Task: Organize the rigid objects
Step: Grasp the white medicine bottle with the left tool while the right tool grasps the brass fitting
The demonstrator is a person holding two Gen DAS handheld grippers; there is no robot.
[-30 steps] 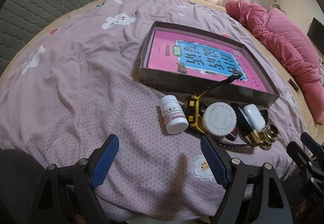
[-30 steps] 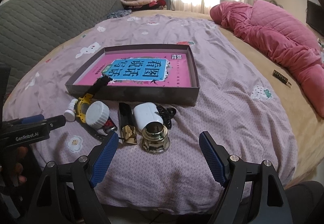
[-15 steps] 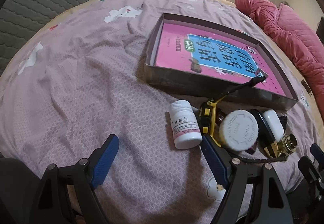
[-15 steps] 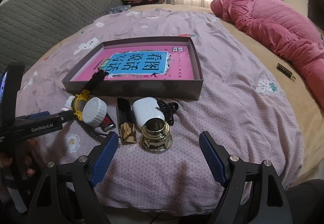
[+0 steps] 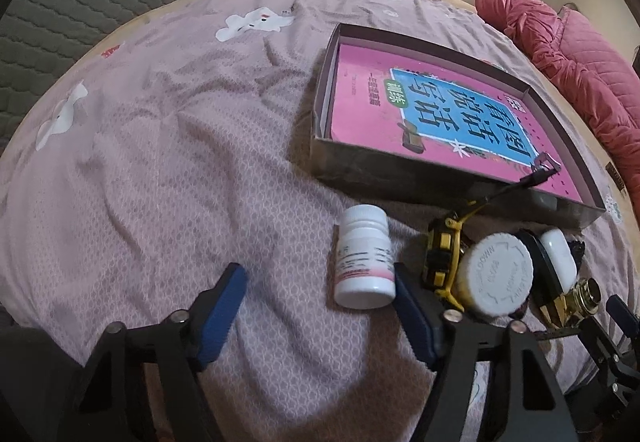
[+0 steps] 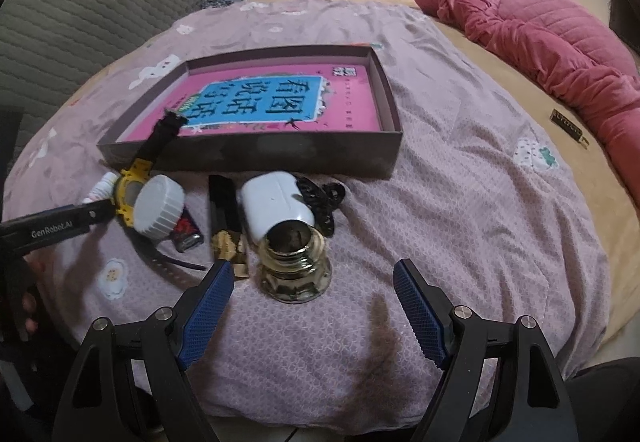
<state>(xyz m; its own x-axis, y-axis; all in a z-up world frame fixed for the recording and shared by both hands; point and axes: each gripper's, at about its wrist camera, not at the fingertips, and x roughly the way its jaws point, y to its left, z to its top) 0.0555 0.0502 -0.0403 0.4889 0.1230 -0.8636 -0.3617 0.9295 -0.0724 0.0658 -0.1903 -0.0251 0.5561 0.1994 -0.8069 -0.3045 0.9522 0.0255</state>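
Presently, both views look down on a bed covered by a mauve patterned sheet, on which lies a shallow dark cardboard box tray holding a pink-and-blue printed book.

Left claw: its blue-padded jaws are closing, with nothing but sheet between them. The small white plastic pill bottle with a pink label band lies on its side just beyond the right finger, at about one o'clock from the claw, not gripped.

Right claw: released, jaws wide apart and empty. The squat brass-and-glass jar stands upright at twelve o'clock, just ahead of the fingertips and not between the pads.

The loose items sit clustered along the near wall of the tray. In the right wrist view, from nine o'clock toward twelve: a yellow-cased wristwatch with a black strap, its strap end resting over the tray wall; a large white ribbed screw cap; a black-and-gold lipstick tube; a white earbud case; a black butterfly hair clip. A pink quilted blanket lies at two o'clock, well apart.
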